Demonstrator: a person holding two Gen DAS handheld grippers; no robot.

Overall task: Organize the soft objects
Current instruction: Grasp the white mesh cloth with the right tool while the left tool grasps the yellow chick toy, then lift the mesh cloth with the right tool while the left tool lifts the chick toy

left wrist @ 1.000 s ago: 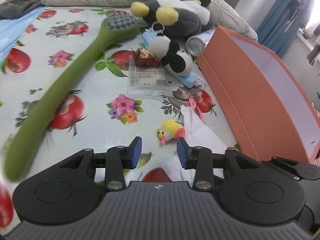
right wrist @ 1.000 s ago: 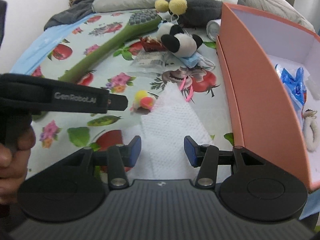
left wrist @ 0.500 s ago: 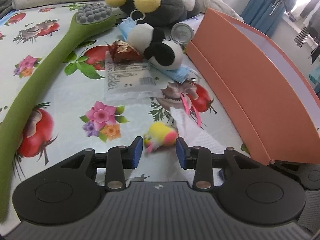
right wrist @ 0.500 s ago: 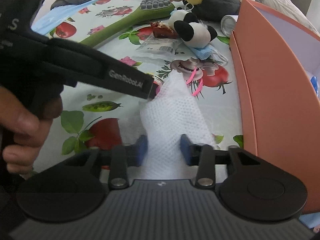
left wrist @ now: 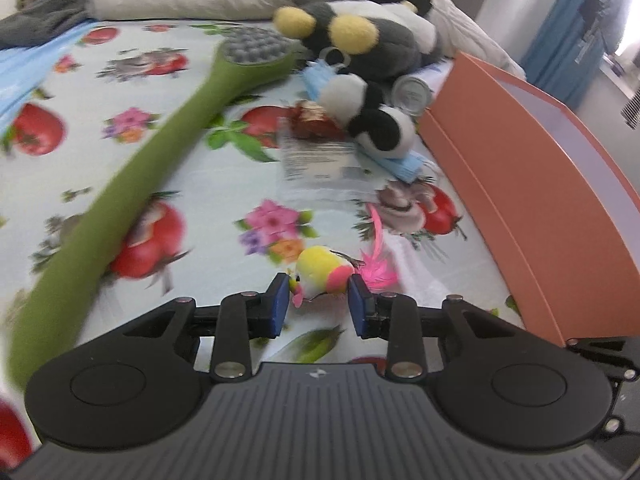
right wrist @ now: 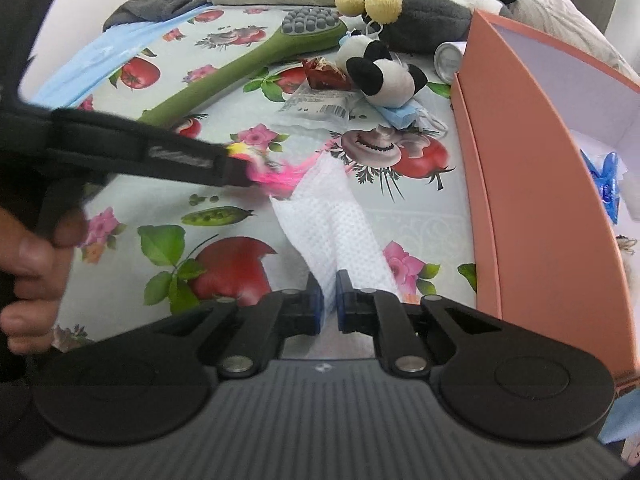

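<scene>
Two claws are working over the bed: left claw (left wrist: 319, 302) is now pinching one yellow-pink bird toy (left wrist: 323, 271), which lay free earlier; right claw (right wrist: 328, 300), open before, is gripping one white mesh cloth (right wrist: 336, 224) beside one orange box (right wrist: 532, 184).

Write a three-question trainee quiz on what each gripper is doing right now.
1. True or false: the left gripper has the yellow-and-pink toy bird between its fingers.
2. What is the right gripper shut on?
A. panda plush
B. white mesh cloth
C. green massage brush
3. Fill in: the orange box lies to the ___ of the cloth.

Key: 1 true; 2 B, the white mesh cloth; 3 right.
</scene>
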